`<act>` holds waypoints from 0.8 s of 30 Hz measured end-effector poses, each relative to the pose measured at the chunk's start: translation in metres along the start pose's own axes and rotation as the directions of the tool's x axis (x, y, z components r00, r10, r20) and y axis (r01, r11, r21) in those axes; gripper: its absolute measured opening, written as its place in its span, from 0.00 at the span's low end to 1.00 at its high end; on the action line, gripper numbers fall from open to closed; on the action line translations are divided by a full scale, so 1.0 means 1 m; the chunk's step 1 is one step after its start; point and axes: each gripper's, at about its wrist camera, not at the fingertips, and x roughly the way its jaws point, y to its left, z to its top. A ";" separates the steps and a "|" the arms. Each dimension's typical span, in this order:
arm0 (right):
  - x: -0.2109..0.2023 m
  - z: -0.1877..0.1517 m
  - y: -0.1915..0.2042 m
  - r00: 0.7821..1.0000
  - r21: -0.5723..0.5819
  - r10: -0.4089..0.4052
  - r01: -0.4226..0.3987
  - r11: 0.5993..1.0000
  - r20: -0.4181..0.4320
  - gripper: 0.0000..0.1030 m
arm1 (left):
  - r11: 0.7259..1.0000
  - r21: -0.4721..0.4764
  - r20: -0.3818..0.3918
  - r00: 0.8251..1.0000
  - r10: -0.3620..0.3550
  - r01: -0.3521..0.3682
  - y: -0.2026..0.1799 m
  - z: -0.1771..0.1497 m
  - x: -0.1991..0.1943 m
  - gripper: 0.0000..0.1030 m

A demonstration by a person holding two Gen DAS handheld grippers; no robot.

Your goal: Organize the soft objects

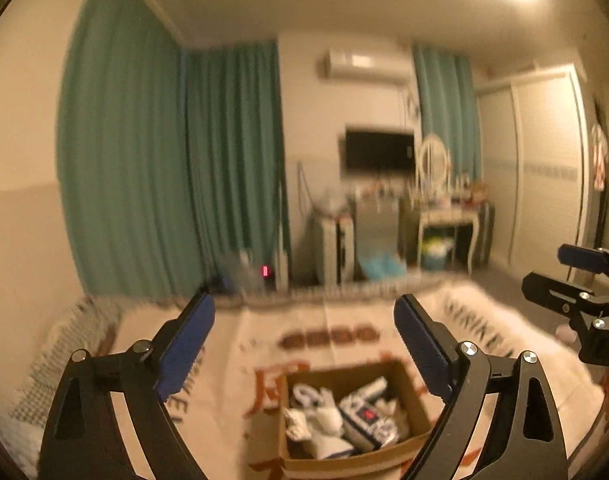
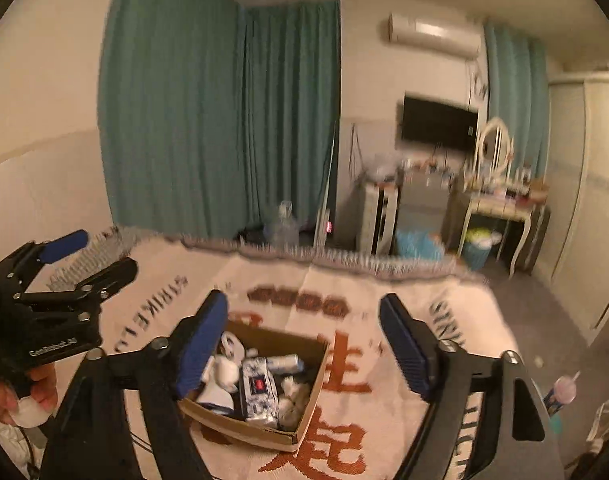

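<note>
So there's a brown cardboard box [image 2: 304, 392] sitting on a cream blanket [image 2: 392, 300] with big rust-red characters woven in, spread over the bed. The box is open-topped and stuffed with soft stuff: a blue-and-white patterned tissue pack [image 2: 258, 394] with a small red label lies about in the middle, some white fabric bits [image 2: 226, 372] are bunched toward the left side, and something fluffy and pale [image 2: 292, 396] sits at the right. Honestly the pile is a jumble and I can't tell most pieces apart.

The left gripper [image 1: 304, 344] hangs above the blanket with its blue-padded fingers [image 1: 184, 344] spread wide, nothing between them. Same deal with the right gripper [image 2: 304, 344]: wide apart, holding nothing, up over the box.

From the left camera the box [image 1: 414, 396] is partly covered by the gripper's right finger, and its near edge runs off the bottom. Both views are motion-blurred, so the blanket lettering and the dressing table [image 2: 500, 208] clutter at the back are mush. Teal curtains [image 2: 208, 112] behind.
</note>
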 end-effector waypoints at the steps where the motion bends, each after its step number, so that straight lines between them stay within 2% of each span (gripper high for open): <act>1: -0.014 0.003 0.001 0.999 -0.002 -0.009 0.009 1.000 0.033 0.96 | 1.000 -0.010 0.038 0.999 0.000 0.001 0.002 0.004 -0.016 0.90; 2: -0.033 0.007 0.003 0.996 0.001 -0.019 0.019 1.000 0.082 1.00 | 1.000 -0.021 0.067 0.998 -0.001 0.002 0.002 0.007 -0.028 0.90; 4: -0.060 0.012 0.005 0.990 0.005 -0.013 0.012 1.000 0.143 1.00 | 0.999 -0.028 0.125 0.992 -0.016 0.019 0.002 0.011 -0.053 0.90; 10: -0.104 0.002 0.018 0.976 0.003 -0.010 0.010 1.000 0.216 1.00 | 1.000 -0.013 0.196 0.981 0.004 -0.002 -0.003 -0.002 -0.088 0.92; 13: -0.109 -0.019 0.028 0.966 0.008 -0.042 0.041 0.999 0.253 1.00 | 1.000 -0.026 0.183 0.983 0.005 0.000 -0.003 -0.020 -0.084 0.95; 15: -0.108 -0.038 0.033 0.961 0.006 -0.060 0.060 0.998 0.272 1.00 | 0.999 -0.020 0.185 0.982 0.048 -0.045 -0.005 -0.036 -0.080 0.95; 17: -0.102 -0.059 0.036 0.960 0.004 -0.052 0.053 0.999 0.277 1.00 | 0.997 -0.023 0.152 0.985 0.078 -0.075 -0.003 -0.057 -0.068 0.95; 22: -0.059 -0.108 0.036 0.984 0.042 -0.008 0.000 0.999 0.175 1.00 | 0.990 -0.042 0.055 0.989 0.139 -0.137 0.002 -0.109 -0.043 0.95; 24: -0.044 -0.126 0.034 0.990 0.063 -0.011 0.002 0.998 0.140 1.00 | 0.991 -0.036 0.013 0.991 0.130 -0.129 0.002 -0.126 -0.040 0.95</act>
